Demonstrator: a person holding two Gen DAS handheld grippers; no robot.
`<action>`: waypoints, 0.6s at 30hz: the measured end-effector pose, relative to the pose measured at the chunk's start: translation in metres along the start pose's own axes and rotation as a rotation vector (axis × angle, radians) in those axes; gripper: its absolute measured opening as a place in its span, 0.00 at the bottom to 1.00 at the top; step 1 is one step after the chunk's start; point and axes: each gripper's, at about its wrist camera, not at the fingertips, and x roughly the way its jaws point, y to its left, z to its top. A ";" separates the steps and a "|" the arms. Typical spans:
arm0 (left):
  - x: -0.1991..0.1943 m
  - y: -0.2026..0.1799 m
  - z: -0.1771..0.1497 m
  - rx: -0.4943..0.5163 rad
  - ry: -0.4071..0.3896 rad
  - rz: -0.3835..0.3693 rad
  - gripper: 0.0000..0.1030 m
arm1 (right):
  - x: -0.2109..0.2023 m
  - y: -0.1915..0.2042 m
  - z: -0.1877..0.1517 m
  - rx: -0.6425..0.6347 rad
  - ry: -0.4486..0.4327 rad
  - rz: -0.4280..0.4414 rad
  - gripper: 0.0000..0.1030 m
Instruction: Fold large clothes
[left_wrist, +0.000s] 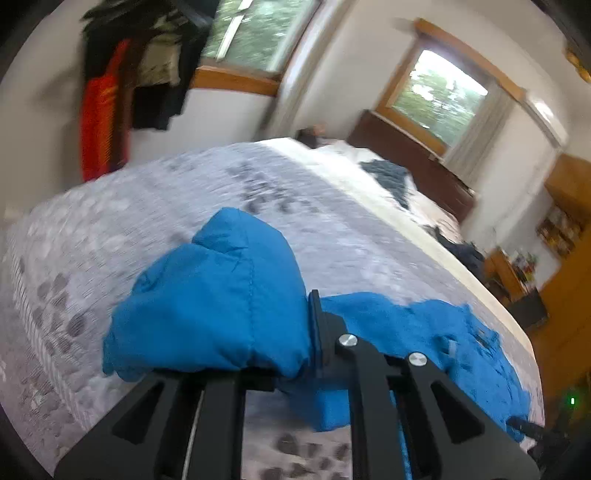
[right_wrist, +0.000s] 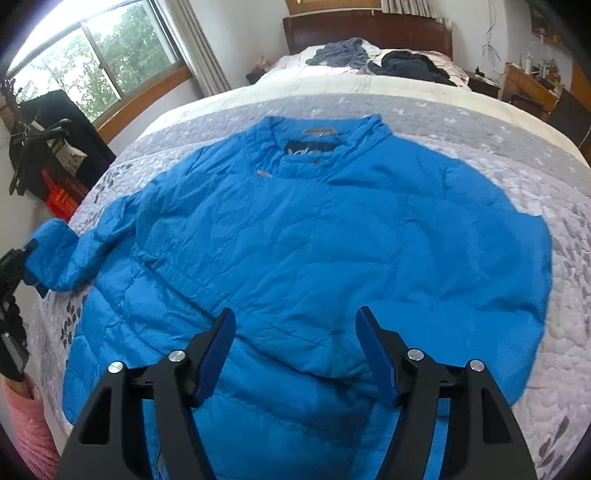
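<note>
blue jacket (right_wrist: 314, 240) flat on bed (right_wrist: 554, 258); left gripper (left_wrist: 280, 332) apparently clamps sleeve cuff (left_wrist: 207, 302); right gripper (right_wrist: 295, 354) fingers spread, seen only from right wrist.

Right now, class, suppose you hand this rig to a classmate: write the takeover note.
Left tool: shut on the blue jacket's sleeve cuff, at the bed's left edge.
Right tool: open, empty, above the jacket's lower body.
Blue jacket: spread flat on the grey quilt, collar towards the headboard; its other sleeve seems already folded across the front.
Done: laid out, cuff gripped.
Left: fold this sleeve in, then fold the body.
</note>
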 end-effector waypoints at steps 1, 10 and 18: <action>-0.001 -0.013 0.000 0.028 -0.004 -0.012 0.10 | -0.003 -0.002 0.000 0.004 -0.006 -0.003 0.66; 0.008 -0.141 -0.022 0.242 0.015 -0.167 0.10 | -0.023 -0.019 0.005 0.042 -0.047 -0.018 0.66; 0.039 -0.230 -0.063 0.384 0.080 -0.252 0.09 | -0.028 -0.029 0.006 0.062 -0.053 -0.023 0.66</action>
